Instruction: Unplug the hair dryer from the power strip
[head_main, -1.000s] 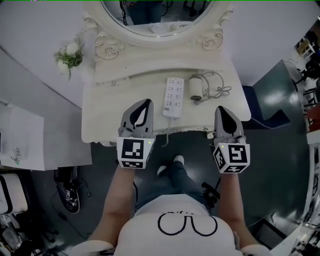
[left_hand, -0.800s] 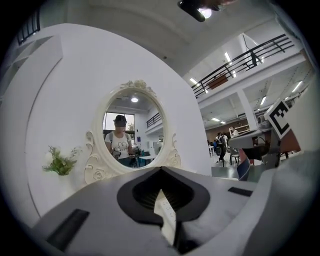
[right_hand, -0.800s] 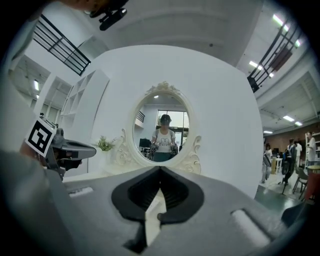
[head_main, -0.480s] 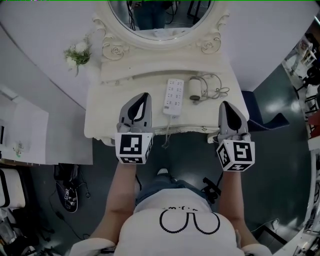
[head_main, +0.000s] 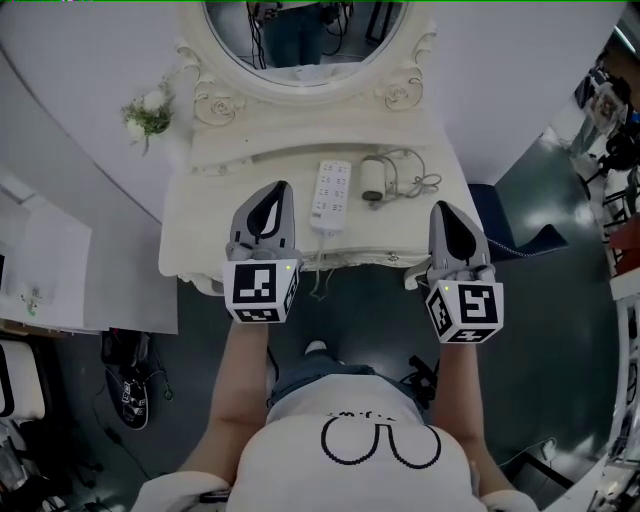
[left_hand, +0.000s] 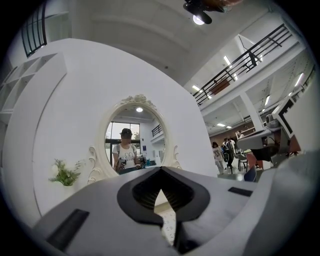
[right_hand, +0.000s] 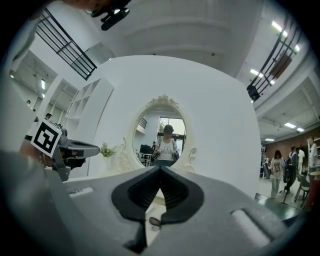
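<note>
Both my jaws are closed, empty. The dryer (head_main: 373, 181), 3 o'clock of the strip (head_main: 331, 195), looks light; I'd pinch its stiff plug, not the floppy cord (head_main: 420, 183).

Before you stands a cream bench (head_main: 195, 235) with carved scrollwork, and from its back edge rises an oval mirror (head_main: 300, 35) in an ornate white frame. Just left of that mirror you have a small sprig of white flowers and green leaves (head_main: 145, 112), set against the curved white wall (head_main: 80, 80). On the dark floor (head_main: 560, 340) a dark blue seat (head_main: 500, 215) sits just beside the bench's right end, and a white cabinet (head_main: 45, 270) stands near its left end.
</note>
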